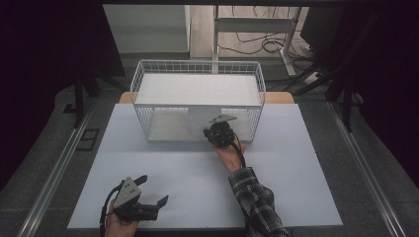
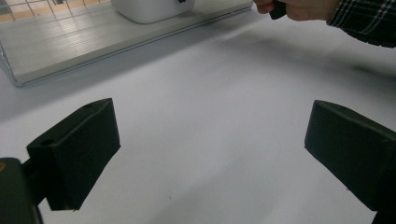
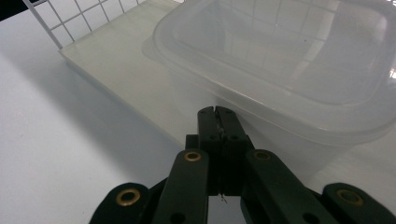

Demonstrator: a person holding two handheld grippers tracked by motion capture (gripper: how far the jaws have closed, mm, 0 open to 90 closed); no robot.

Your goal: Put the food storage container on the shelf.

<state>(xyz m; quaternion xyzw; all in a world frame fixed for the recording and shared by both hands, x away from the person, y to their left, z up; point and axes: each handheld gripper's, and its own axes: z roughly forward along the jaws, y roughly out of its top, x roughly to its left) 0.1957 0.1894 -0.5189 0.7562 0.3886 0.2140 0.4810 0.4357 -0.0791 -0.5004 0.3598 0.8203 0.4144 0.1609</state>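
**Closed tongs at the basket's open front**

Right tongs (image 1: pixel 211 132), clenched with nothing between the tips, sit at mid-frame in the high view, at the open front of the wire basket (image 1: pixel 141 79). Their closed tips (image 3: pixel 217 116) point at the side wall of a clear lidded tub (image 3: pixel 280 70) on the basket's lower shelf, just short of it or touching; I cannot tell which. Left tongs (image 1: pixel 150 190) rest released at the lower left, well apart from the basket. Bare white tabletop (image 1: pixel 188 173) stretches between them, with free room to every table edge.
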